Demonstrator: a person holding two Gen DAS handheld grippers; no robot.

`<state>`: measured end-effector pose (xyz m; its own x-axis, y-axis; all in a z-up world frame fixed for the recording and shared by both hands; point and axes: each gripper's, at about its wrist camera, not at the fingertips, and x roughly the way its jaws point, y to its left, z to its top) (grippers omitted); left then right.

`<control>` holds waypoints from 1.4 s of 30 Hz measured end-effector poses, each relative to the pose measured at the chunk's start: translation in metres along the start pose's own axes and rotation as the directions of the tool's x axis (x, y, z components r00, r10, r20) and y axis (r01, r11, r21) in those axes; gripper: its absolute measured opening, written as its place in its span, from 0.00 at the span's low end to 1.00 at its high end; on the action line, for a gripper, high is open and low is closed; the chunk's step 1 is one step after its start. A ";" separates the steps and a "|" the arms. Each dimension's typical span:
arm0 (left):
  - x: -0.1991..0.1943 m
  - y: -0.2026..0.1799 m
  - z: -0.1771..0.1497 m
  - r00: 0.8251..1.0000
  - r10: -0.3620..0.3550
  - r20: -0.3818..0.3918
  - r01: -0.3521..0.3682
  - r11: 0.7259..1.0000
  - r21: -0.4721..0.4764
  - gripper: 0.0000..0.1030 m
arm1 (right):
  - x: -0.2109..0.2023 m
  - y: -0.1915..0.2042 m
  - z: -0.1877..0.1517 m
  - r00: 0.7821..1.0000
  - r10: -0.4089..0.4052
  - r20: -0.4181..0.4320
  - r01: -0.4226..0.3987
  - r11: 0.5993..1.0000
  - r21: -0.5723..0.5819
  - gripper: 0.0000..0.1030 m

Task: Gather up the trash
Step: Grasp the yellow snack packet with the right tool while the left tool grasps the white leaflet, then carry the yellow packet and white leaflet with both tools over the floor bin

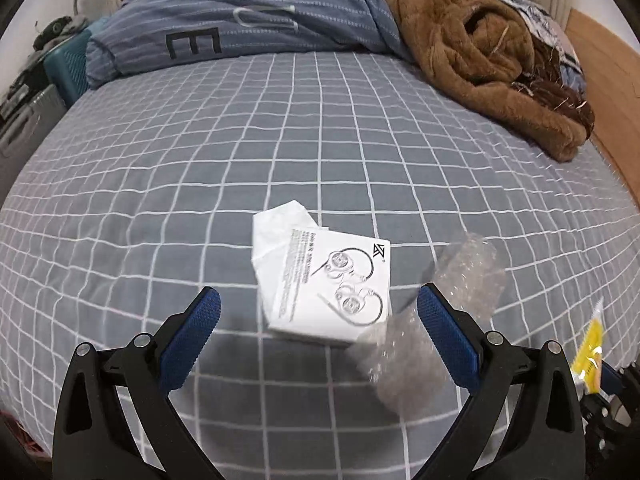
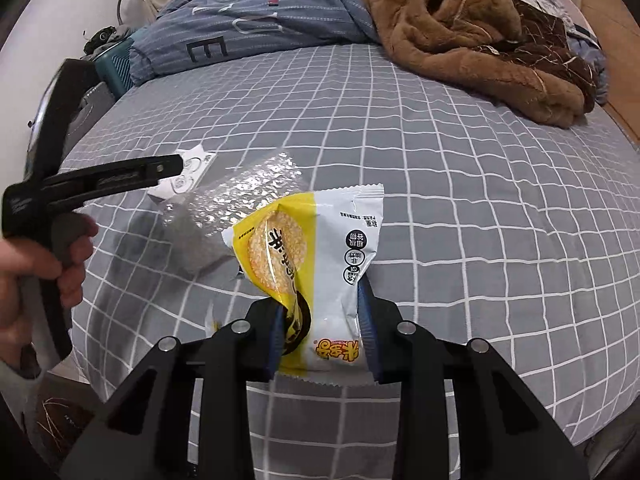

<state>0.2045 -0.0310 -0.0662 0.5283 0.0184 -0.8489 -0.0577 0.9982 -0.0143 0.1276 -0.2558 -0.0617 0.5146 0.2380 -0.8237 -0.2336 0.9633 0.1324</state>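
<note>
Now right hand-held gripper (image 2: 322, 328) clamps yellow-white crinkly snack wrapper (image 2: 316, 264), off grey checked bed (image 2: 480, 184) for binning; left hand-held gripper (image 1: 318, 308) wide, empty, near white printed leaflet (image 1: 320, 276) & clear bubble wrap (image 1: 468, 272).

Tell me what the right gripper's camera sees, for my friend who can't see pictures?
The right gripper pinches a yellow-and-white snack wrapper above a grey checked bed. Clear bubble wrap lies just behind, and a hand holds the left gripper nearby.

Even, soft indoor light, faint shadows, glare on the bubble wrap (image 2: 240, 192), motion blur, fisheye-bent dark edges
</note>
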 end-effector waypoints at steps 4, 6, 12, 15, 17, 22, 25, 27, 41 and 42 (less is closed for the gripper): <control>0.011 -0.006 0.004 1.000 0.014 -0.005 -0.014 1.000 0.020 0.93 | 0.005 -0.005 -0.004 1.000 0.007 -0.004 -0.007 1.000 0.003 0.30; 0.017 -0.010 0.006 1.000 0.022 -0.012 -0.022 0.999 0.036 0.93 | 0.009 -0.005 -0.004 1.000 0.013 -0.007 -0.013 1.000 0.009 0.30; 0.035 -0.014 0.003 0.998 0.055 -0.040 -0.052 0.997 0.053 0.85 | 0.013 -0.005 -0.006 1.000 0.025 -0.011 -0.025 1.000 0.013 0.30; 0.038 -0.013 0.002 0.998 0.050 -0.046 -0.047 0.998 0.050 0.77 | 0.015 -0.006 -0.007 1.000 0.025 -0.014 -0.025 1.000 0.014 0.30; 0.039 -0.014 0.002 0.998 0.042 -0.047 -0.039 0.998 0.057 0.69 | 0.016 -0.007 -0.008 0.999 0.032 -0.019 -0.032 0.999 0.020 0.30; 0.032 -0.015 0.002 0.999 0.040 -0.033 -0.038 0.998 0.056 0.67 | 0.016 -0.005 -0.008 0.999 0.034 -0.012 -0.033 0.999 0.021 0.30; 0.021 -0.009 0.001 0.999 0.039 -0.015 -0.039 0.999 0.036 0.67 | 0.015 -0.004 -0.007 0.999 0.034 -0.009 -0.034 0.999 0.025 0.30; 0.011 -0.003 0.000 0.999 0.047 0.005 -0.047 0.999 0.014 0.67 | 0.014 -0.003 -0.006 0.999 0.040 -0.009 -0.040 0.999 0.029 0.30; -0.065 0.020 -0.029 0.994 0.066 0.088 -0.066 0.998 -0.010 0.67 | -0.014 0.029 -0.006 0.999 0.045 0.023 -0.045 0.999 0.023 0.30; -0.069 0.020 -0.033 0.995 0.060 0.086 -0.059 0.998 -0.013 0.67 | -0.017 0.031 -0.006 0.999 0.045 0.024 -0.045 0.999 0.021 0.30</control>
<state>0.1390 -0.0137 -0.0256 0.5945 0.0827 -0.7999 -0.0995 0.9946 0.0289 0.1067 -0.2305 -0.0474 0.5232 0.2835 -0.8036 -0.2392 0.9540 0.1808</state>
